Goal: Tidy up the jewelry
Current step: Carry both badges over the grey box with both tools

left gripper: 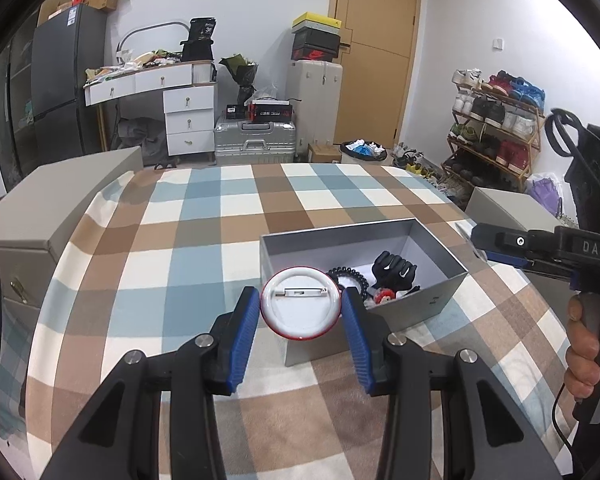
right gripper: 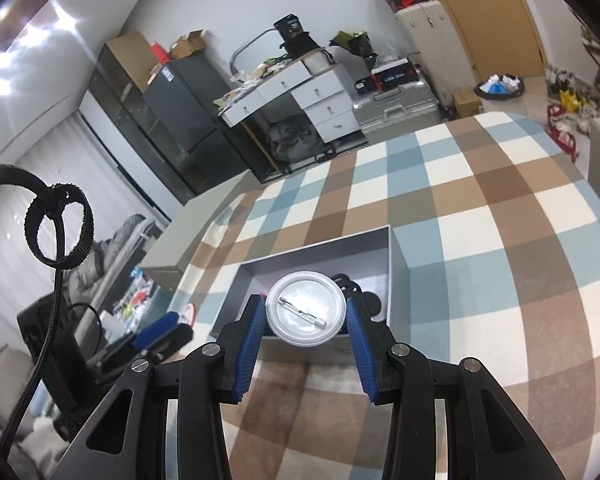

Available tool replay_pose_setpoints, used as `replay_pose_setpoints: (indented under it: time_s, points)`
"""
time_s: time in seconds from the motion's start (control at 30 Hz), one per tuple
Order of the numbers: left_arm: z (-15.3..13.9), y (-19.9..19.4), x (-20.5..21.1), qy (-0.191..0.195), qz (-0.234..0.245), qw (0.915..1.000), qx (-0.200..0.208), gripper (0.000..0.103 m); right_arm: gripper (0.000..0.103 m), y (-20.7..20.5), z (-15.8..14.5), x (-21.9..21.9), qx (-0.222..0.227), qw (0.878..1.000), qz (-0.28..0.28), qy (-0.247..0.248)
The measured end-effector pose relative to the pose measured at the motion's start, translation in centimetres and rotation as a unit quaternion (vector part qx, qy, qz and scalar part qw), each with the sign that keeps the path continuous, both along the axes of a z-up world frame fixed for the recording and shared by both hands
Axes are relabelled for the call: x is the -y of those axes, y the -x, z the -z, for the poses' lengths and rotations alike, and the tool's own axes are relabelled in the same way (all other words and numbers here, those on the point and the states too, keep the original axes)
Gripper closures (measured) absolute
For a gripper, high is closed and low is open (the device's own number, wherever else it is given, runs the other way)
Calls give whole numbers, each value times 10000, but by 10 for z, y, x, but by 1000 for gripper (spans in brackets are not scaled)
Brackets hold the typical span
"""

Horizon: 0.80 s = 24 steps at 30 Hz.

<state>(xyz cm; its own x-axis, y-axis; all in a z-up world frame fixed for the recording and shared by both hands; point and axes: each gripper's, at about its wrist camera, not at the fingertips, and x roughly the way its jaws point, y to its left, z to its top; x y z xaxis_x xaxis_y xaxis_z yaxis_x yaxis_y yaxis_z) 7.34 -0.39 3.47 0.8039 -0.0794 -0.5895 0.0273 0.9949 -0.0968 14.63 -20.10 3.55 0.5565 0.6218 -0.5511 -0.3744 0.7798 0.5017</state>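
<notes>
A checked cloth [left gripper: 204,248] covers the table. Behind it stand a white drawer desk [left gripper: 188,120], a dark fridge [left gripper: 66,76], a silver suitcase [left gripper: 254,140], a wooden door [left gripper: 376,48] and a shoe rack [left gripper: 496,128].

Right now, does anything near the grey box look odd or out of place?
Nothing looks spilled or broken. Each gripper holds a round pin badge back-side up over the grey box; the one on the left has a red rim.

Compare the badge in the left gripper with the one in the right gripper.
The left gripper's badge has a red rim; the right gripper's badge looks plain white. The left one's pin lies level, the right one's slants. Both show their backs, held edgewise above the gray box.
</notes>
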Motion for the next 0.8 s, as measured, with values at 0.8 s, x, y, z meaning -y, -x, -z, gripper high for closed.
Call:
replay_pose_setpoints:
  time_s: [0.8]
  points:
    - [15,-49,30,-179,83,9992,-349,66,62,-27,17,-12,-351,9993,22,151]
